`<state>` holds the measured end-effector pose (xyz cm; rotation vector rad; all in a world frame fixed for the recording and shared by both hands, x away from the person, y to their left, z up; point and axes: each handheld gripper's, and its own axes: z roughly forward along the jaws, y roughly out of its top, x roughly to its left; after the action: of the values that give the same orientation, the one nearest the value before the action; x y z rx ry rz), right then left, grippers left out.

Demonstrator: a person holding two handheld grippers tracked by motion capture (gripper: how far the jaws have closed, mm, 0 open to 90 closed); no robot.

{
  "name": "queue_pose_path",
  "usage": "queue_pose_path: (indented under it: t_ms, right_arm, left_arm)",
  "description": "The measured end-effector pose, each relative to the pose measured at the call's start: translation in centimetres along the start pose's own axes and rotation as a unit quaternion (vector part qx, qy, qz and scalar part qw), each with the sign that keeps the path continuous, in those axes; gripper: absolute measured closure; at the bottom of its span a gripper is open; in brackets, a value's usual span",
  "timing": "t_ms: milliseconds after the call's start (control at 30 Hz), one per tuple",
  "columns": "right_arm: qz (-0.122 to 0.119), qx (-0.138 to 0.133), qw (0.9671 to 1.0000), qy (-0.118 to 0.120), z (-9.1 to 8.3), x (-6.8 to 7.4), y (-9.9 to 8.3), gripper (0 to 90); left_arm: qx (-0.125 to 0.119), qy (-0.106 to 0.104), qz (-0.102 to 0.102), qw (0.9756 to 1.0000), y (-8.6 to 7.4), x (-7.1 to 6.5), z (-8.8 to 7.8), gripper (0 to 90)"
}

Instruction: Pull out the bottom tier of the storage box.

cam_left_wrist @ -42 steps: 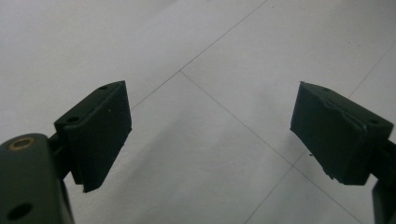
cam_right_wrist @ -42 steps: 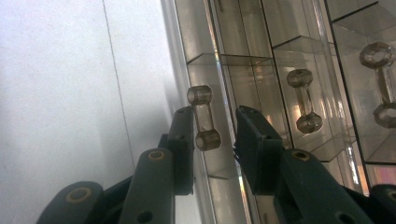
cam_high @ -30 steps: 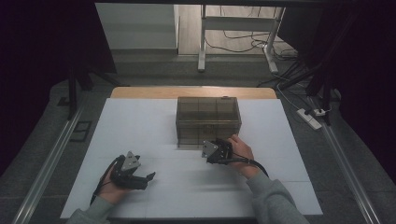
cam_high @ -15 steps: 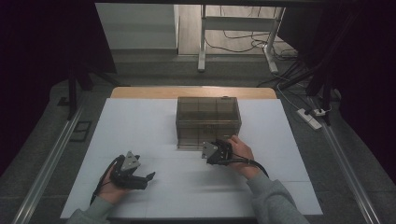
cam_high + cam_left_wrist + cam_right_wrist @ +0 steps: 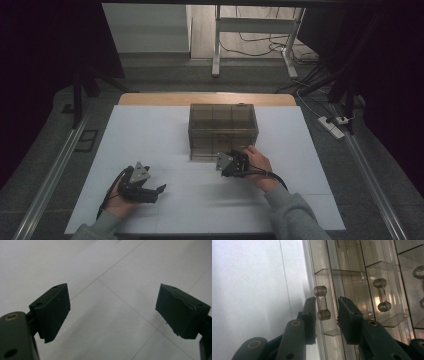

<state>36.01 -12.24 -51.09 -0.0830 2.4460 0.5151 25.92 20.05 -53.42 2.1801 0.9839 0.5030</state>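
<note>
A smoky clear drawer cabinet [image 5: 222, 130] stands at the middle of the white table [image 5: 150, 135]. My right gripper [image 5: 238, 157] is at its lower front. In the right gripper view its jaws [image 5: 326, 300] stand on either side of a clear bar handle [image 5: 321, 302] of one drawer; a small gap shows between the handle and the right-hand pad [image 5: 345, 315], so I read it as open. My left gripper [image 5: 158, 190] rests on the table at the front left, pointing right. Its pads [image 5: 53, 307] are wide apart over bare table, with nothing between them.
More clear drawers with the same handles [image 5: 382, 297] lie beside the one at my right jaws. A power strip [image 5: 332, 126] and cables lie on the floor right of the table. A desk frame [image 5: 250, 30] stands beyond the far edge.
</note>
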Motion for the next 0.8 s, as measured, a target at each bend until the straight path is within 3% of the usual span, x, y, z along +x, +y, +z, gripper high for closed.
queue_pose_path:
  t_ms: [800]
  right_arm:
    - [0.004,-0.001,1.0,0.009,-0.27,-0.1,-0.08,70.7]
  left_arm:
    - [0.001,0.0,0.001,1.0,-0.01,0.02,0.02,12.6]
